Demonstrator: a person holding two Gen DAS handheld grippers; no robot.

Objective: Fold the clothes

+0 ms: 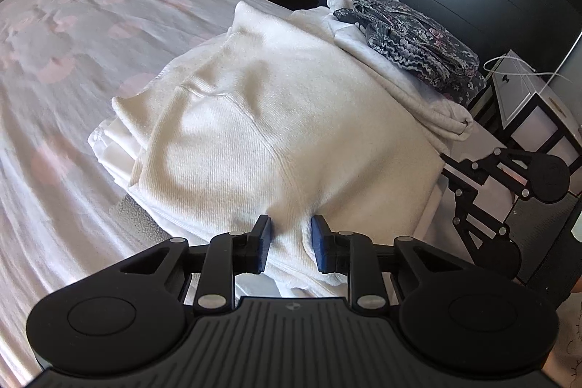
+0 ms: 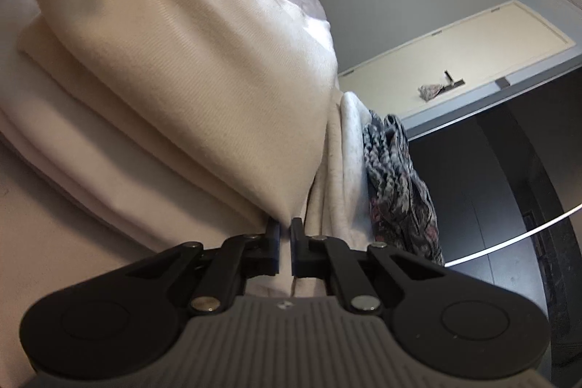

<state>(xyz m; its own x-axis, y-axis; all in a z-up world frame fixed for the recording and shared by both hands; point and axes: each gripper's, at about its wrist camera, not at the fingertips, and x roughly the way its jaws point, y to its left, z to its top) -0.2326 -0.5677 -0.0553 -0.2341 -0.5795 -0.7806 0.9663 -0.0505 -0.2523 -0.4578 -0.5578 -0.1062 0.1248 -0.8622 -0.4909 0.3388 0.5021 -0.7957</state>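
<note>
Both units same build. Left gripper: matte black linkage arms, two big round black pivot discs with a recessed circle in each, silver round rivets/screws at the joints. Fingers are black with blue pads on the inner faces. Ribbed dark grey housing at the base, small round logo mark at its top edge. Right gripper: same black linkage, same discs, silver pivot screws, lighter-looking ribbed grey housing with the same small mark; finger pads look dark blue, in shadow. No cables visible on either.
</note>
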